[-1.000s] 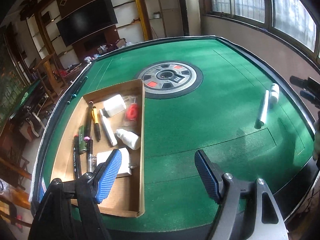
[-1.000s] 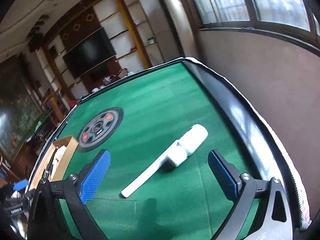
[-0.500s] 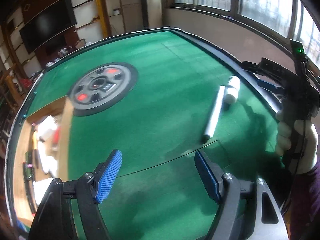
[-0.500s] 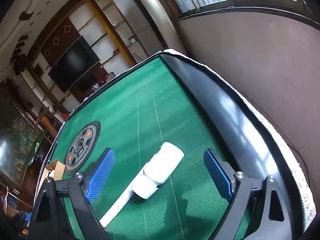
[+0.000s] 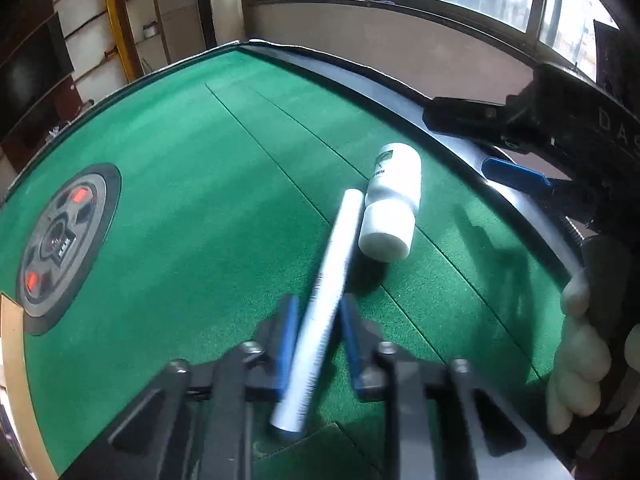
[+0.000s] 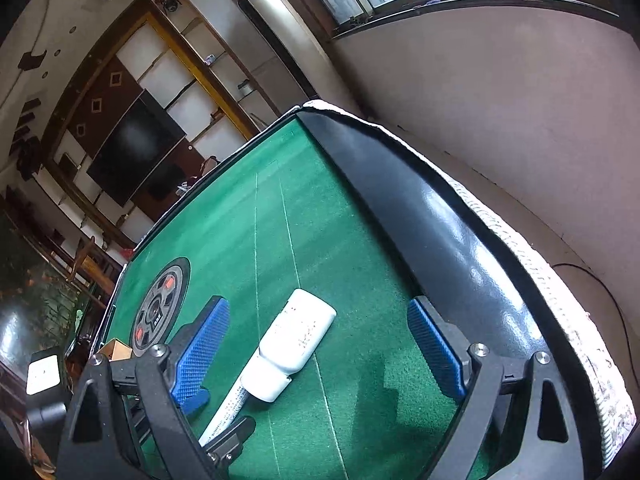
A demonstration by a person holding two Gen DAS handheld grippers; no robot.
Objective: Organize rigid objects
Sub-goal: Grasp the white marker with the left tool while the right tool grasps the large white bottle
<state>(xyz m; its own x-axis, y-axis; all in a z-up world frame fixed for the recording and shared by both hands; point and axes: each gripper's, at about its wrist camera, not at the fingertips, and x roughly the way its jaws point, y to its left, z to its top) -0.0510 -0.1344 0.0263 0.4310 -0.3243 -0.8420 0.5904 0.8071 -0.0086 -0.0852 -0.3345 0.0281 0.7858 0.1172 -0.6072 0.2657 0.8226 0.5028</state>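
Note:
A white pen (image 5: 328,292) lies on the green felt, its far end next to a white bottle (image 5: 390,208) that lies on its side. My left gripper (image 5: 318,308) is shut on the pen's near half, with a blue pad against each side. In the right wrist view the bottle (image 6: 294,344) lies between the wide-apart blue pads of my right gripper (image 6: 316,306), which is open and touches nothing. The pen (image 6: 230,408) runs from the bottle's cap down to the left gripper's fingers (image 6: 234,434). From the left wrist view, the right gripper (image 5: 480,148) hangs just beyond the bottle.
The table's raised black rim (image 6: 420,208) runs close behind the bottle. A round grey dial (image 5: 60,240) sits in the felt's middle. A corner of the cardboard box (image 5: 10,344) shows at the far left. A gloved hand (image 5: 576,360) holds the right gripper.
My left gripper swung right, away from the cardboard box, came down over the pen and shut on it. My right gripper drew closer to the bottle and rolled a little.

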